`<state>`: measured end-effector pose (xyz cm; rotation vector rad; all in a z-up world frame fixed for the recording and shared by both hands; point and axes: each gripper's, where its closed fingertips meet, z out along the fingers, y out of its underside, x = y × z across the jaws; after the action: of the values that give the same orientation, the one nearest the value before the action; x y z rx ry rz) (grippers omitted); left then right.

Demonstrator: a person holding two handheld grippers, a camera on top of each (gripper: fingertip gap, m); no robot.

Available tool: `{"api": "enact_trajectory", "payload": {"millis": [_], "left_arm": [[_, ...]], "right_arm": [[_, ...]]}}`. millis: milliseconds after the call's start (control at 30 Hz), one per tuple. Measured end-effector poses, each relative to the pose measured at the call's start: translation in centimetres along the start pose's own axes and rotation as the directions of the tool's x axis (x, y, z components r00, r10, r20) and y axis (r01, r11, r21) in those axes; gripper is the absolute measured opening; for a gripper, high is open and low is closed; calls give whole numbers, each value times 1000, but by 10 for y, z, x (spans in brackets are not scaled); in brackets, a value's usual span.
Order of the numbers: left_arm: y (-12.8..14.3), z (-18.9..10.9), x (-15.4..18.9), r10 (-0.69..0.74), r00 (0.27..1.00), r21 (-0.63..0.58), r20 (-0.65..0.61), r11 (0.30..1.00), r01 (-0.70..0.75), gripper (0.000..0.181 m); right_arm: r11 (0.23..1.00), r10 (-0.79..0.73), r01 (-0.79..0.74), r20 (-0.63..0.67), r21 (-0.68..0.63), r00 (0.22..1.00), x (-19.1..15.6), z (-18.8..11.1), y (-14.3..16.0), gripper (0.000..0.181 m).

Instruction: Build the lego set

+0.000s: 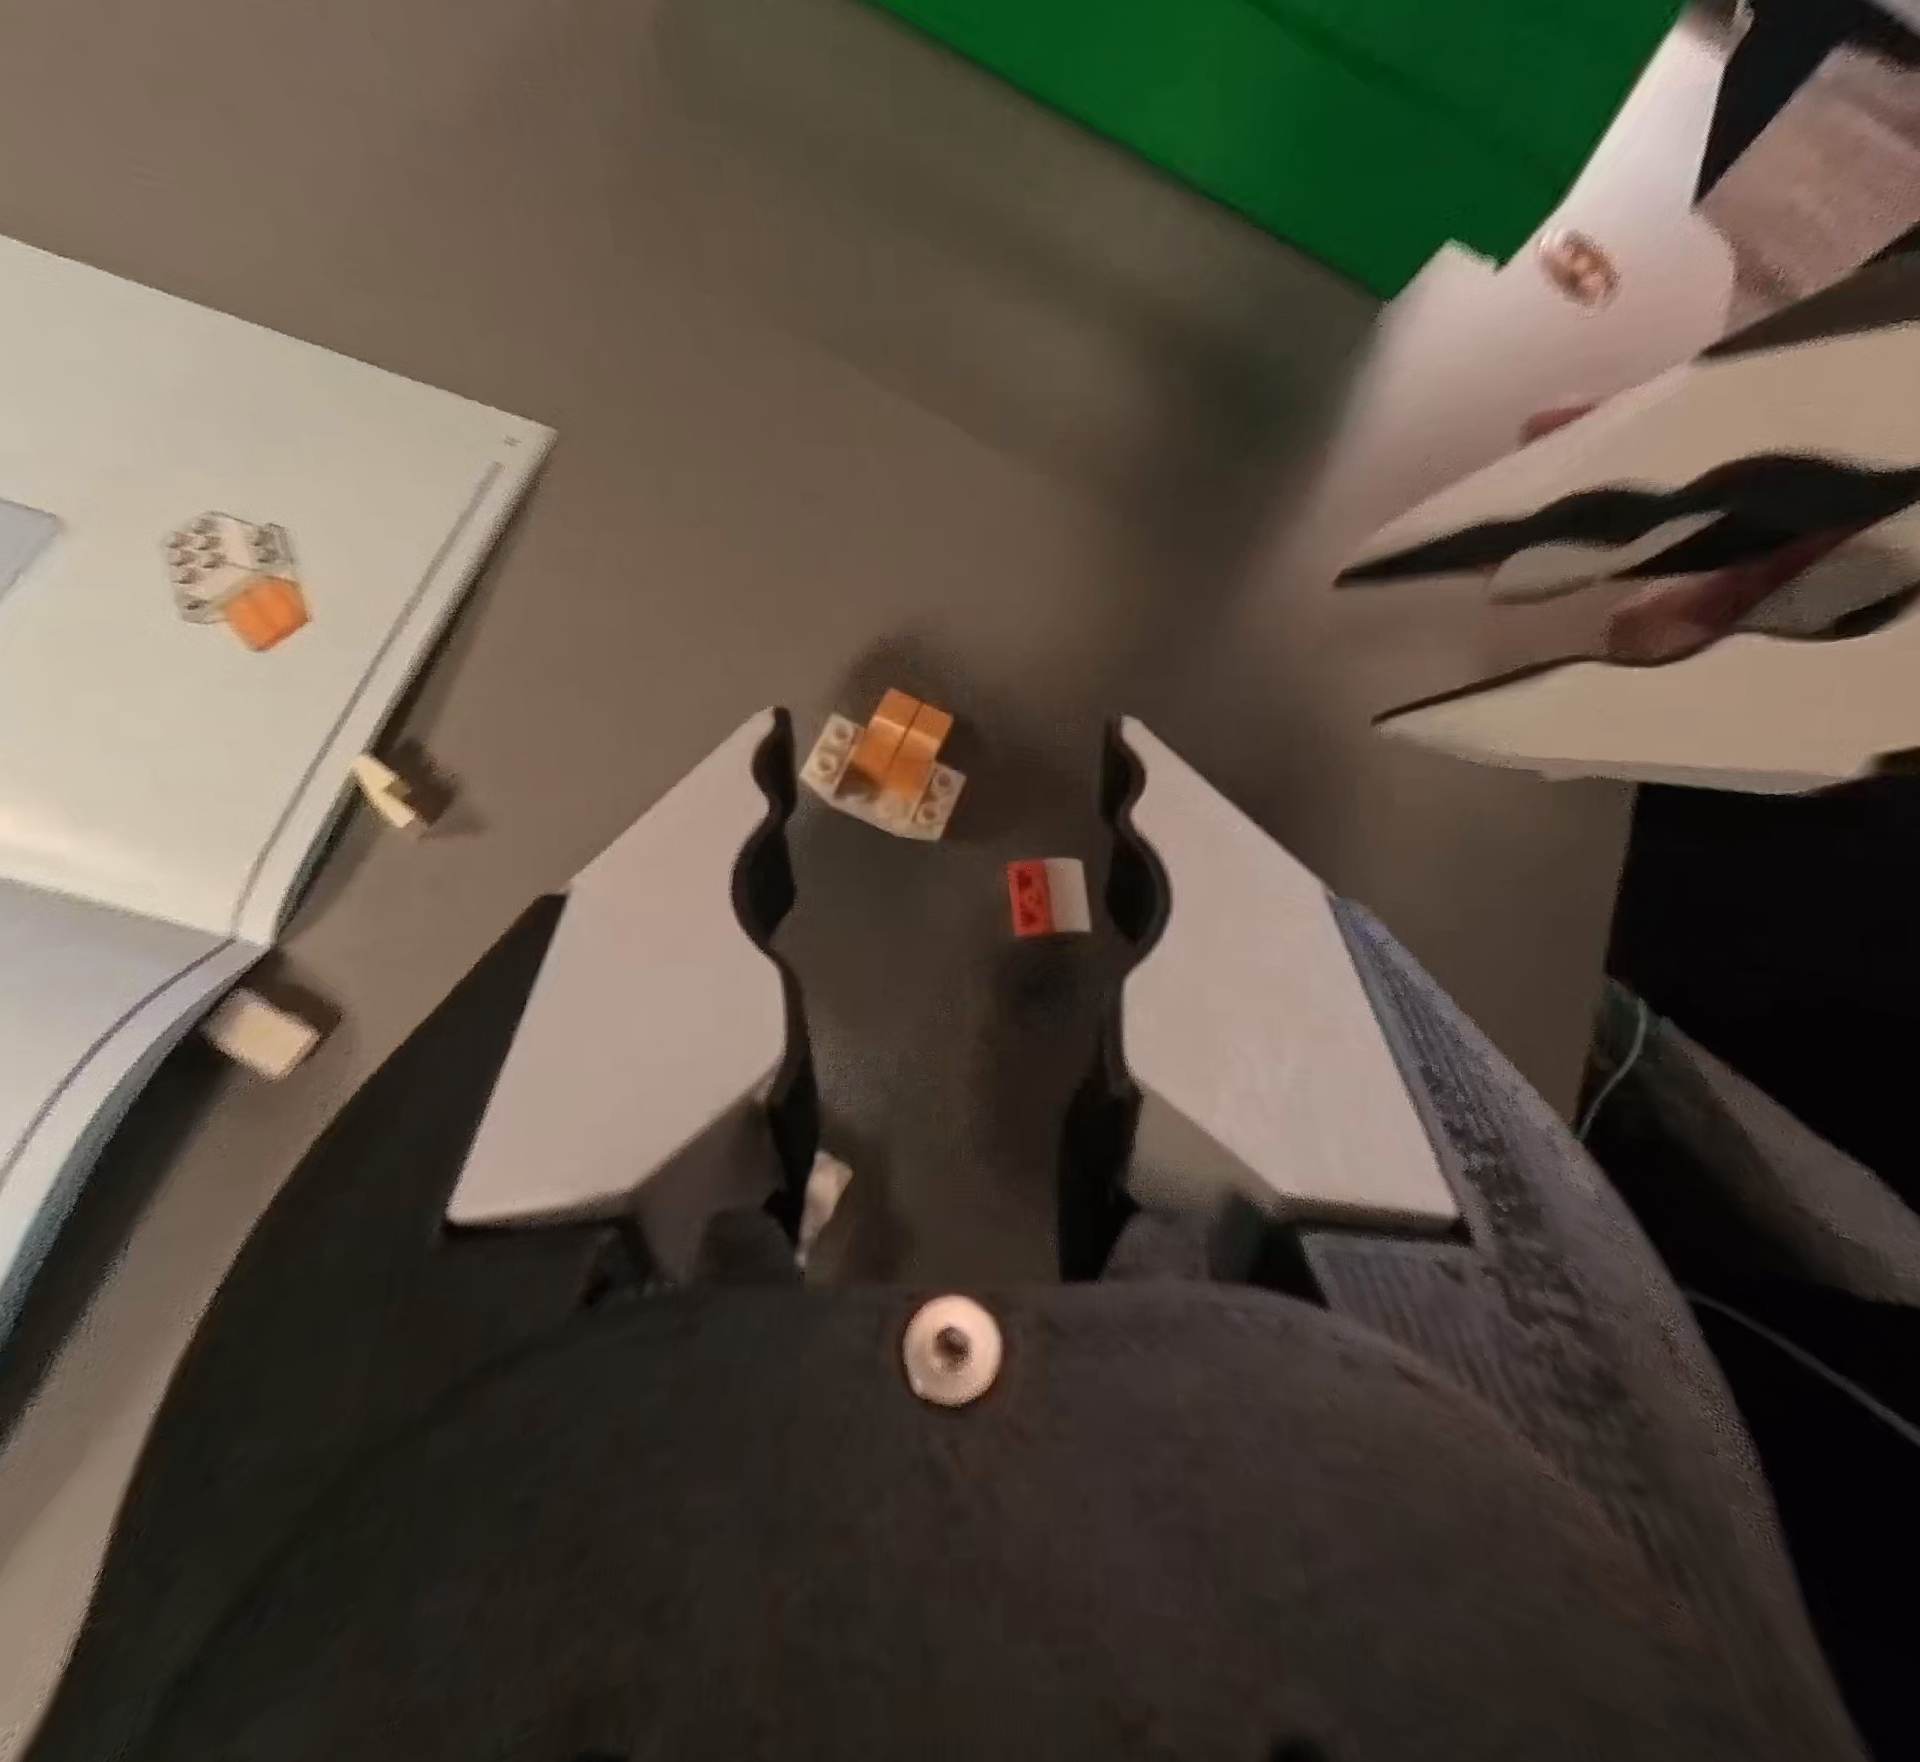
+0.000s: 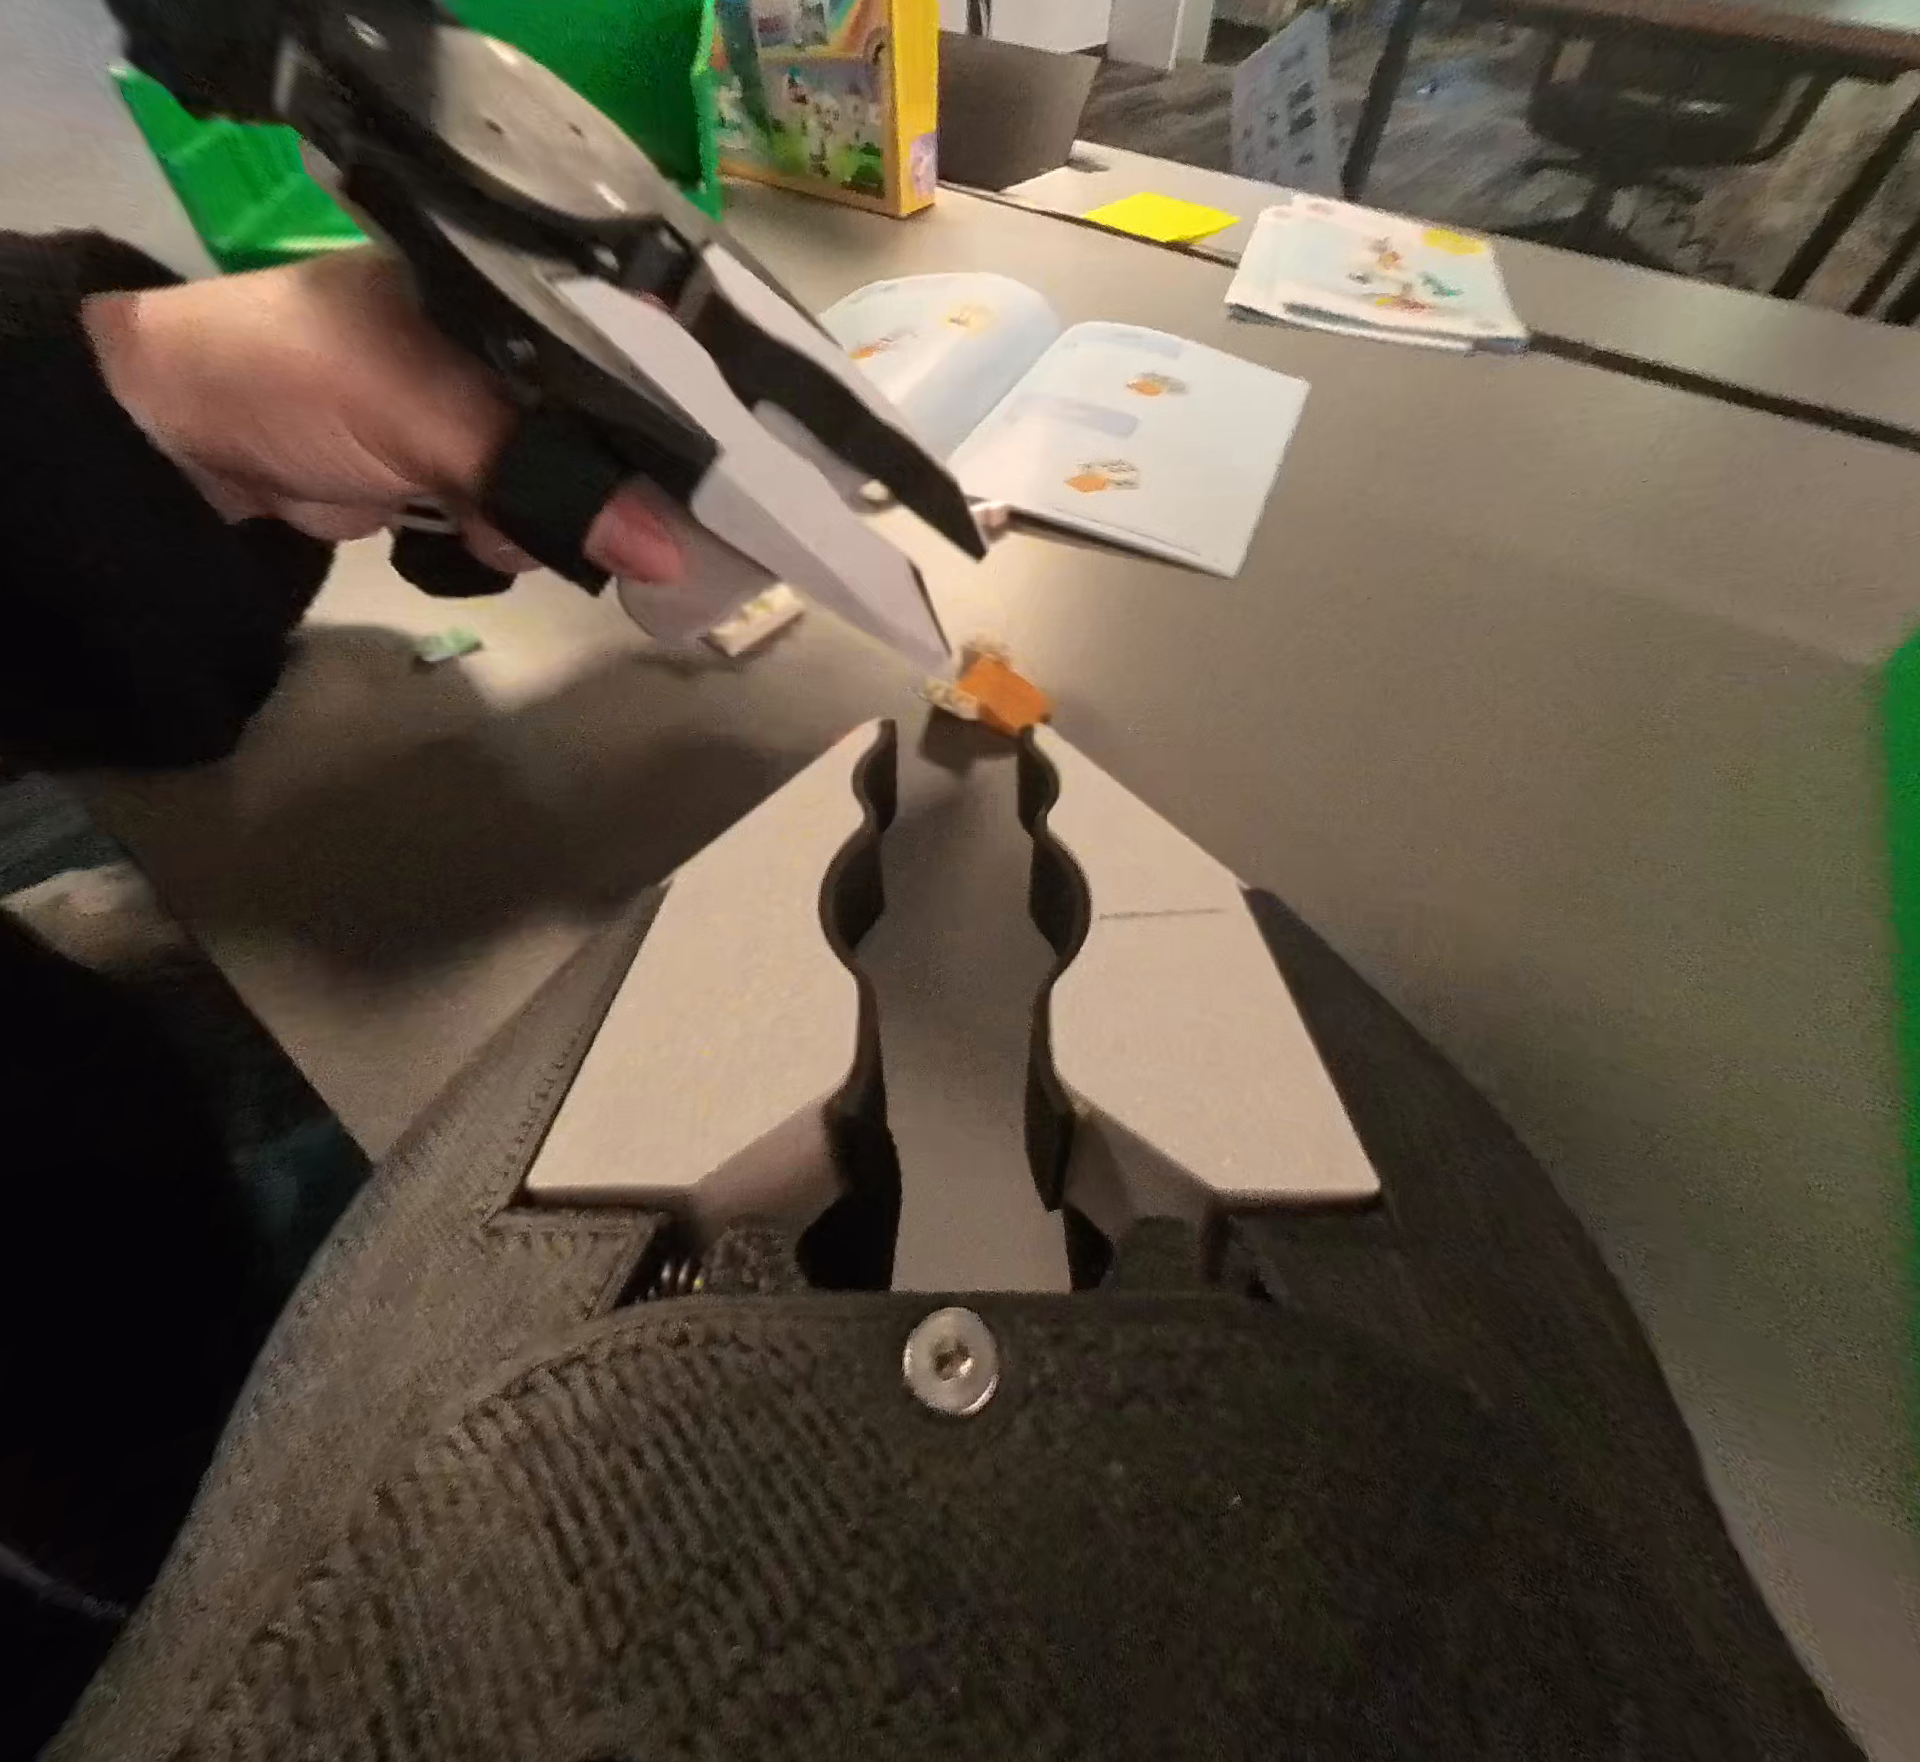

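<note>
A small assembly of orange bricks on a white plate lies on the dark table, just beyond my left gripper's open jaws and nearer its left finger. A red and white brick lies between the fingers, by the right one. In the right wrist view the assembly sits just past my right gripper, which is open by a narrow gap and empty. The left gripper comes down from the left in a hand, its lower fingertip at the assembly's white plate. The right gripper shows blurred at the right.
An open instruction booklet lies to the left, with two cream bricks at its edge. A green bin stands behind. The right wrist view shows the set's box, more booklets, a yellow note and a white piece.
</note>
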<state>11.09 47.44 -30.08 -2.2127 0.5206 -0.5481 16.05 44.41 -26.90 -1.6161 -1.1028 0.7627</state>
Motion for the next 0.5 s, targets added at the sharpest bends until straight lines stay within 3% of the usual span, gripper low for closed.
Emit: {"api": "enact_trajectory", "payload": {"millis": [100, 200, 367, 500], "left_arm": [[-13, -35, 0, -32, 999, 117, 11, 993, 31, 58], [-10, -76, -11, -61, 996, 208, 65, 977, 46, 58], [16, -141, -45, -154, 969, 364, 196, 928, 74, 54], [39, -174, -65, -227, 948, 471, 225, 877, 98, 38]], "right_arm": [[997, 62, -60, 55, -43, 997, -9, 13, 1, 21], [984, 91, -75, 89, -160, 992, -19, 27, 14, 32], [937, 57, -36, 51, -347, 997, -33, 45, 40, 36], [924, 99, -101, -24, -368, 995, -35, 53, 47, 33]]}}
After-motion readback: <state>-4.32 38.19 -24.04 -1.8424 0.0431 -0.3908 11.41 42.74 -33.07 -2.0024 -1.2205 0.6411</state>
